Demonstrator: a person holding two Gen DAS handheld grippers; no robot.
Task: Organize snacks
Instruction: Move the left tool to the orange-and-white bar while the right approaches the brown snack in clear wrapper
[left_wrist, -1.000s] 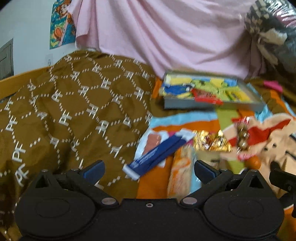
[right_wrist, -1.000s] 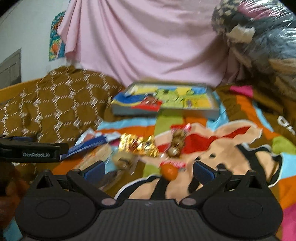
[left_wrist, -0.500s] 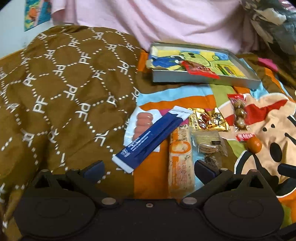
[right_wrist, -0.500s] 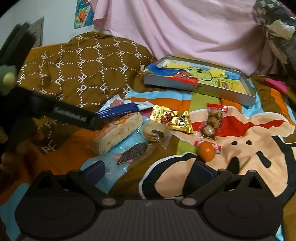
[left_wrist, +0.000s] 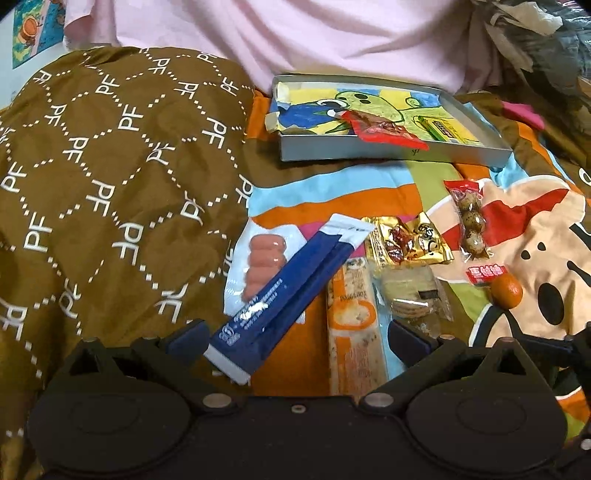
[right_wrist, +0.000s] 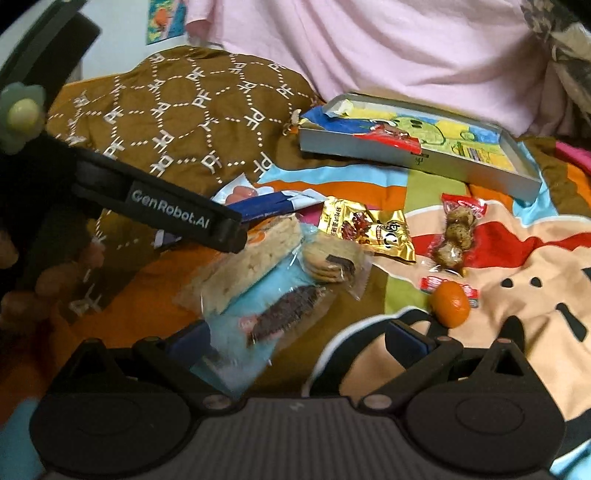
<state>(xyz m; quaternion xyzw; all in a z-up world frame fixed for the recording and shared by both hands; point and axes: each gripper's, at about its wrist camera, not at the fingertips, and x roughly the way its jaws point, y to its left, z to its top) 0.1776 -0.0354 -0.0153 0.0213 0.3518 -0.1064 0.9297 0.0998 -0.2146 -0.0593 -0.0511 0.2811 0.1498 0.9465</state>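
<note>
Both of my grippers are spread wide and hold nothing. My left gripper hangs low over the near end of the snack pile, with the blue stick pack and the orange bar lying between its fingers without touching them. My right gripper hangs over the pale blue pack, whose dark bar shows through the wrapper; its near end reaches the left finger, but I cannot tell if they touch.

The snacks lie loose on the cartoon blanket. The stick pack lies across a sausage pack. Just right of the orange bar sits a clear cracker pack, and beyond it a gold bag. Further right lies a red-topped pack of eggs, then a small orange resting against a little red wrapper.

The grey tray stands well beyond the pile, near the pink cloth. A red packet lies in it, one corner hanging over the near wall. A brown quilt is heaped to the left.
</note>
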